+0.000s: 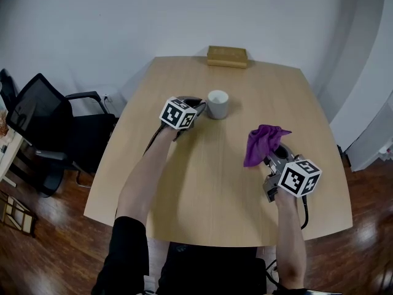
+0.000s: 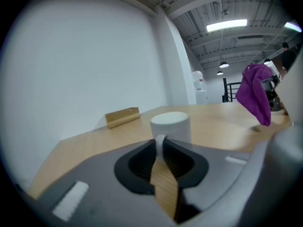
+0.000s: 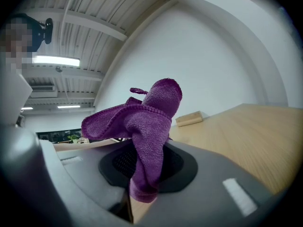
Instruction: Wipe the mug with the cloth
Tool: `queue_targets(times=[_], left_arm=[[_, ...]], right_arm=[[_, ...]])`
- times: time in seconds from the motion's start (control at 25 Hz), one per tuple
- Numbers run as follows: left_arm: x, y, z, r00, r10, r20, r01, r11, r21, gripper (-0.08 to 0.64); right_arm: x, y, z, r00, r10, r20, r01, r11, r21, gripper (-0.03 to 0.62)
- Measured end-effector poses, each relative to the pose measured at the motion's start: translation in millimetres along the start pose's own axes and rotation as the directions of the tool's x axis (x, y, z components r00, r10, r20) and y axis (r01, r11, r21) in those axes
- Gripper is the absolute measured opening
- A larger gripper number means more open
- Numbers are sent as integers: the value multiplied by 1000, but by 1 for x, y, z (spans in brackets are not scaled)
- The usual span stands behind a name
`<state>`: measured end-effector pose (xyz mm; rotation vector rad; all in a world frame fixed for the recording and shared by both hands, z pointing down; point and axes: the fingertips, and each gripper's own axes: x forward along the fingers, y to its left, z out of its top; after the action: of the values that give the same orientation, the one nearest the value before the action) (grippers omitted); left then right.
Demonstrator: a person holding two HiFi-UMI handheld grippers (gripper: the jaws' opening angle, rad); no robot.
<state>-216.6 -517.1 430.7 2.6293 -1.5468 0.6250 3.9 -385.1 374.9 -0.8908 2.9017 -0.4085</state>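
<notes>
Wiping not yet begun. Left gripper (image 1: 198, 108) pinches mug (image 1: 217, 104) by its handle (image 2: 161, 143), near table's (image 1: 202, 189) far edge; right gripper (image 1: 274, 156) clamps cloth (image 1: 261, 142) (aloft, well apart from mug).

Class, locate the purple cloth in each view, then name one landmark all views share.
Head view: purple cloth, right of centre.
Left gripper view: purple cloth, upper right.
Right gripper view: purple cloth, centre foreground.
Shared landmark: wooden block at the table's far edge.
</notes>
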Motion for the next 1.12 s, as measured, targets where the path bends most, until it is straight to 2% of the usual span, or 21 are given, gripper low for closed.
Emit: queue_targets(times=[0.24, 0.6, 0.68, 0.8, 0.88, 1.0, 1.04, 1.12], left_arm=[[17, 1, 6, 1000, 3, 15, -2, 999, -54, 81], [34, -3, 13, 999, -2, 38, 4, 999, -40, 81], [35, -11, 13, 998, -54, 37, 55, 998, -29, 78], [33, -36, 16, 979, -200, 40, 200, 980, -4, 69], [30, -52, 18, 952, -301, 45, 302, 953, 1, 67], [22, -68, 15, 899, -436, 35, 436, 900, 9, 64], [19, -69, 15, 892, -451, 26, 451, 892, 20, 64], [17, -66, 14, 899, -439, 1, 438, 898, 50, 64]], right_arm=[[1, 2, -5, 1000, 8, -10, -8, 1000, 3, 84], [2, 5, -7, 1000, 22, -10, -21, 1000, 14, 83], [2, 6, -9, 1000, 22, -13, -22, 1000, 17, 84], [1, 5, -8, 1000, 17, -14, -17, 1000, 20, 84], [1, 4, -7, 1000, 15, -11, -15, 1000, 19, 83], [1, 3, -5, 1000, 18, -9, -18, 1000, 23, 84], [1, 3, -5, 1000, 19, -9, -19, 1000, 24, 83], [1, 4, -5, 1000, 21, -7, -21, 999, 25, 83]])
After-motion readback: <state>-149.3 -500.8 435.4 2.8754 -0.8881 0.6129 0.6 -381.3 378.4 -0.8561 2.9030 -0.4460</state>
